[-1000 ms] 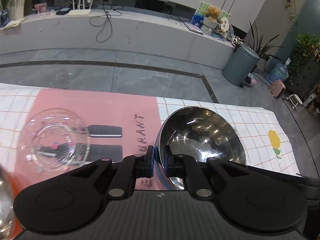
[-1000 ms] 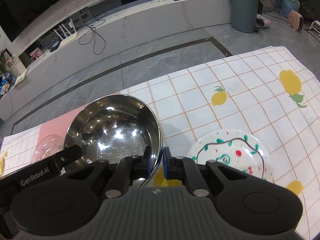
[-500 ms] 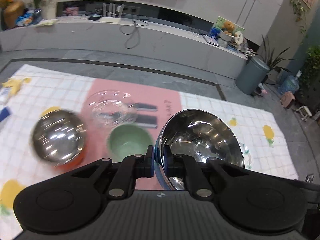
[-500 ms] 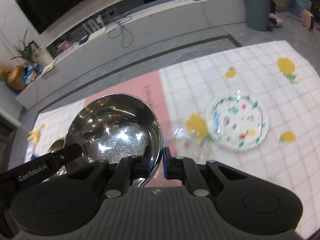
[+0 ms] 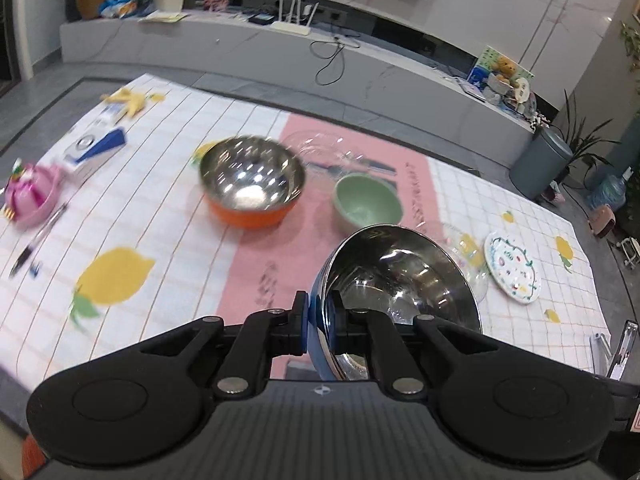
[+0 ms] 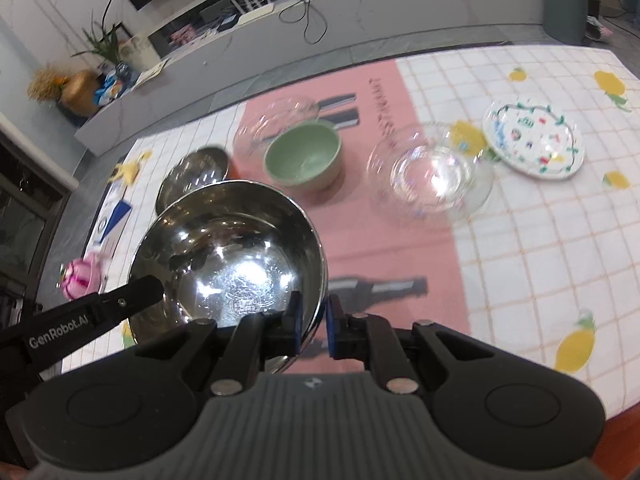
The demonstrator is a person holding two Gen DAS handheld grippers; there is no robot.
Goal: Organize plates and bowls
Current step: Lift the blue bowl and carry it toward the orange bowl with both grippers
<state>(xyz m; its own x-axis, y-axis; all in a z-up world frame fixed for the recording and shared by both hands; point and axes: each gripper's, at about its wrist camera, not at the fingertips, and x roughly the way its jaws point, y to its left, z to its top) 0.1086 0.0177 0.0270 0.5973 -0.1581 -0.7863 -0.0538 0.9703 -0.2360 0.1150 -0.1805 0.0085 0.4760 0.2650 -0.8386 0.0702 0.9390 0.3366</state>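
A large steel bowl with a blue outside (image 5: 400,276) hangs above the table, held from both sides. My left gripper (image 5: 320,320) is shut on its left rim, my right gripper (image 6: 314,320) on its right rim (image 6: 232,256). On the cloth beyond stand an orange bowl with a steel inside (image 5: 252,184), a green bowl (image 5: 368,200) and a clear glass bowl (image 5: 320,148). A shallow glass dish (image 6: 432,172) and a patterned white plate (image 6: 532,140) lie to the right.
At the table's left lie a pink toy (image 5: 28,196), a pen (image 5: 36,240) and a blue-and-white box (image 5: 96,148). The lemon-print cloth (image 5: 116,272) with a pink strip covers the table. A grey bin (image 5: 540,164) stands on the floor beyond.
Both grippers carried the steel bowl leftward over the table and slightly up. The orange and green bowls, then the pink toy and box, came into view.
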